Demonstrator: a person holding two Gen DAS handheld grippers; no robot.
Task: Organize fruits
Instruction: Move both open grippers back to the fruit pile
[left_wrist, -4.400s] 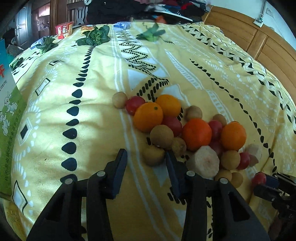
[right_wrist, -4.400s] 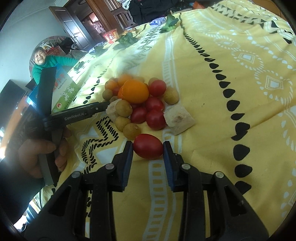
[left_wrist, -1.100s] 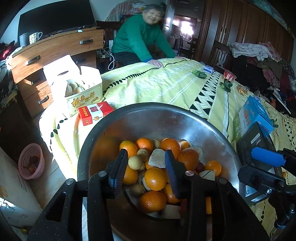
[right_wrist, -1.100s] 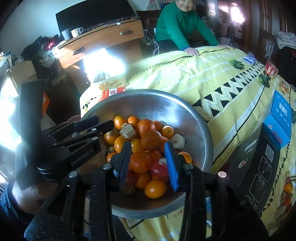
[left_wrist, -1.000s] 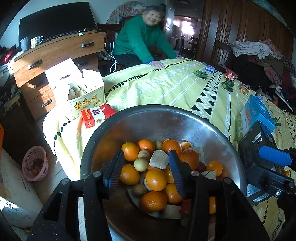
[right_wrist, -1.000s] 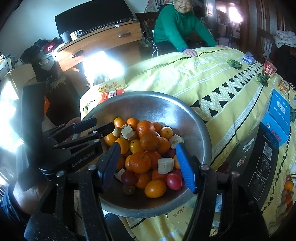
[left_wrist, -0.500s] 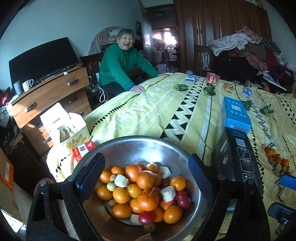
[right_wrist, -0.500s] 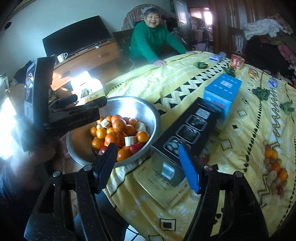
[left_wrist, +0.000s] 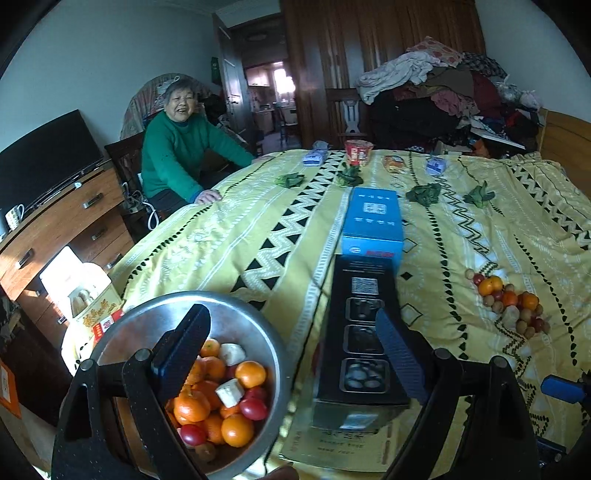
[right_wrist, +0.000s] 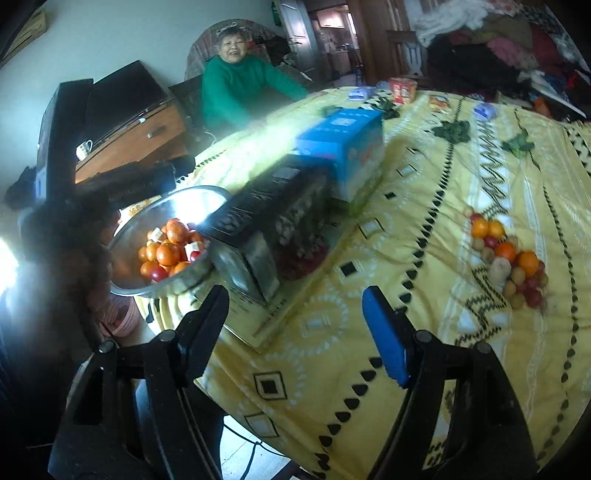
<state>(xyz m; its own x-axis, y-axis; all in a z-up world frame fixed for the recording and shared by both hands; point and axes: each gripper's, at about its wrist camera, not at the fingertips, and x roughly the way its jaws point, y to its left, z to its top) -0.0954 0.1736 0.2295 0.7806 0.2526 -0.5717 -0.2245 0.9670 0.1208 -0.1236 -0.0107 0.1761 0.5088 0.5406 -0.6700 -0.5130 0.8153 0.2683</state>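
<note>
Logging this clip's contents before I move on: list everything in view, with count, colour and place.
bowl: one, steel, at the bed's near corner, holding fruit
fruit pile: one, orange, red and tan, on the bedspread, far right
bedspread: one, yellow, patterned
black box: one, beside the bowl
blue box: one, behind the black box
greens: several, scattered at the far end
person: one, green sweater, seated at the bedside
left gripper: open, empty
right gripper: open, empty

Steel bowl (left_wrist: 258, 332) at bed corner, part-filled with oranges, red tomatoes, white chunks. Loose fruit pile (left_wrist: 511, 304) remains well apart on yellow bedspread (left_wrist: 443, 240).
</note>
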